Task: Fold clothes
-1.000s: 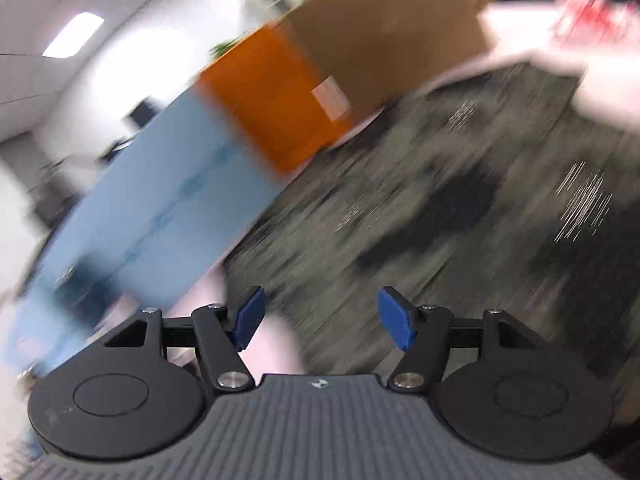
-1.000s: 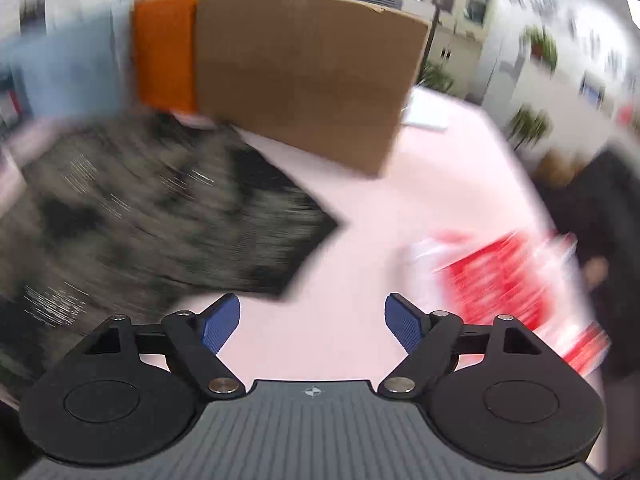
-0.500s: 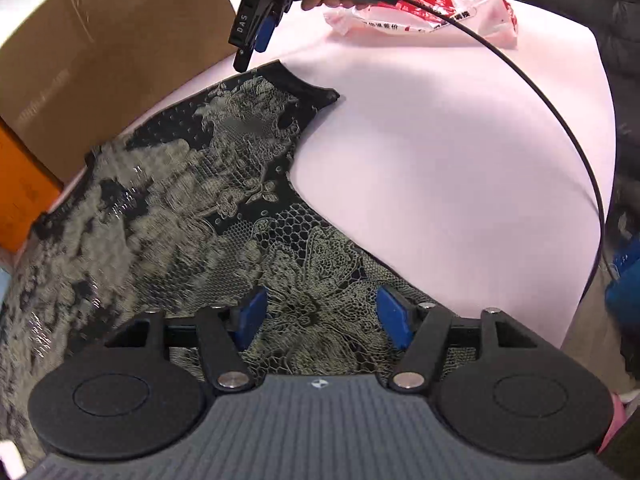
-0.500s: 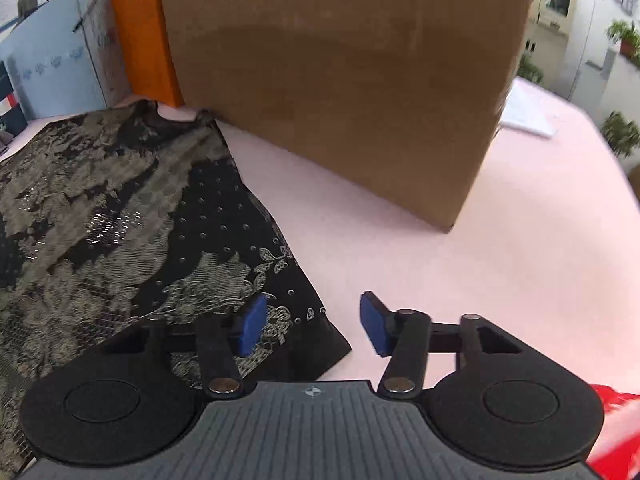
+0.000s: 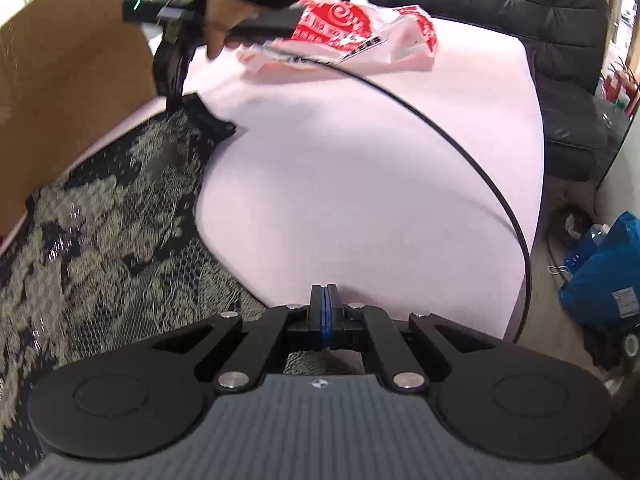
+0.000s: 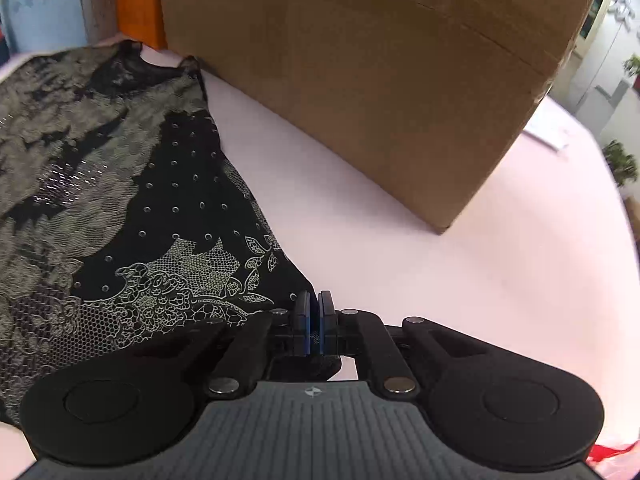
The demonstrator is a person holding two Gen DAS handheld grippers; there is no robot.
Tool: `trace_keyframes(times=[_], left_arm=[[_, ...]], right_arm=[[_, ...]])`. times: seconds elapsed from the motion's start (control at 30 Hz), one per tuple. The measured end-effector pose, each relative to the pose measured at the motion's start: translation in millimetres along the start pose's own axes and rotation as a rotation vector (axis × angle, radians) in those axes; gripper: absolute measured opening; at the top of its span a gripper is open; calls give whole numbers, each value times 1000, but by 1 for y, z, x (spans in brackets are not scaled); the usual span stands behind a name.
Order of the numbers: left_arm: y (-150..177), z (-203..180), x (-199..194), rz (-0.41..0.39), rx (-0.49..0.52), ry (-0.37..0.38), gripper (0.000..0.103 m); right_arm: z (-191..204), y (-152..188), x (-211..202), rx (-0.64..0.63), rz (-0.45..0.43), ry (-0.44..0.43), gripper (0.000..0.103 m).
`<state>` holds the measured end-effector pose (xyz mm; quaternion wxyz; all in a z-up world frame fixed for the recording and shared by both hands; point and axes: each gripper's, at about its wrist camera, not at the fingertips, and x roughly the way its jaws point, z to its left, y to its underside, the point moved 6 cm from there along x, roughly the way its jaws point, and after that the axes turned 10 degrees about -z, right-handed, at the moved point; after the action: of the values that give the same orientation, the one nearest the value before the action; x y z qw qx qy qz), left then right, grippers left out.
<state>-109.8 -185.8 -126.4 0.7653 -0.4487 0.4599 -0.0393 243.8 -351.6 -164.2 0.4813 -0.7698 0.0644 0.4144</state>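
Observation:
A black garment with pale lace flowers (image 5: 100,232) lies flat on the pink table (image 5: 360,180). My left gripper (image 5: 325,300) sits at its near edge, blue pads pressed together, closing tight on the hem, with fabric showing under the jaws. My right gripper (image 6: 314,312) is shut on the garment's (image 6: 160,220) far corner, cloth pinched between its pads. In the left wrist view, the right gripper (image 5: 173,98) points down onto that corner, which is slightly raised; a hand (image 5: 218,20) holds it.
A big cardboard box (image 6: 380,80) stands on the table just beyond the garment, with an orange box (image 6: 136,0) beside it. A red and white plastic bag (image 5: 352,28) lies at the far side. A black cable (image 5: 440,128) arcs over the table. A dark sofa (image 5: 560,40) and a blue bag (image 5: 604,272) lie past the edge.
Both grippers swung over the garment, came down onto it and went from open to shut. The left now grips the near hem, the right the far corner.

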Motion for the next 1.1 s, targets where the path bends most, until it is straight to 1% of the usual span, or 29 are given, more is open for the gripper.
trace_keyframes(times=[0.03,0.07,0.1,0.13,0.17,0.2,0.23,0.27,0.3,0.33,0.37,0.4,0.43,0.47,0.53,0.6,0.67,0.73,0.77,0.87,0.9,0.97,1.0,1.1], left_arm=[[-1,-1,-1,-4,8,-6,4],[-1,2,-4,-3,-5,-21,15],[-1,8,-9,-16,-31,-37,32],[0,15,-15,-29,-58,-52,41],[0,25,-24,-52,-94,-84,57],[1,37,-32,-65,-122,-122,68],[3,48,-40,-78,-150,-161,71],[5,61,-46,-78,-176,-204,77],[11,77,-52,-56,-219,-253,80],[17,94,-58,-33,-262,-302,81],[23,110,-64,-10,-305,-351,81],[32,125,-68,30,-350,-392,81],[41,139,-72,71,-395,-433,81],[53,153,-77,97,-442,-455,81],[73,175,-87,145,-495,-493,81],[89,190,-96,174,-510,-521,81],[105,203,-104,196,-529,-538,81],[117,214,-112,213,-549,-538,81],[123,220,-114,221,-560,-535,81],[136,232,-121,238,-592,-518,81],[140,236,-123,243,-599,-511,81],[147,243,-125,249,-613,-496,81],[149,245,-125,251,-614,-495,81],[154,252,-124,256,-613,-491,81]], right_arm=[[1,0,0,-6,3,27,4],[2,0,-3,3,0,54,5],[3,-1,-6,14,-3,80,6],[4,-1,-9,25,-6,106,13],[5,-2,-12,36,-9,132,23],[7,-3,-20,42,-29,157,28],[11,-3,-29,56,-53,174,38],[18,-2,-40,78,-75,165,44],[24,-1,-52,101,-98,153,46],[36,1,-64,119,-113,131,47],[49,2,-75,136,-129,106,51],[67,5,-87,149,-139,70,55],[86,8,-99,162,-149,32,63],[105,10,-110,175,-158,-6,68],[154,21,-133,183,-155,-71,68],[203,36,-152,177,-141,-121,69],[251,53,-165,140,-125,-152,70],[288,74,-182,95,-114,-137,71],[302,84,-188,83,-105,-118,73],[330,115,-206,103,-67,-50,77],[333,124,-214,135,-68,-19,78],[337,138,-227,200,-63,38,84],[338,144,-232,232,-55,63,85],[337,157,-249,301,-35,127,85]])
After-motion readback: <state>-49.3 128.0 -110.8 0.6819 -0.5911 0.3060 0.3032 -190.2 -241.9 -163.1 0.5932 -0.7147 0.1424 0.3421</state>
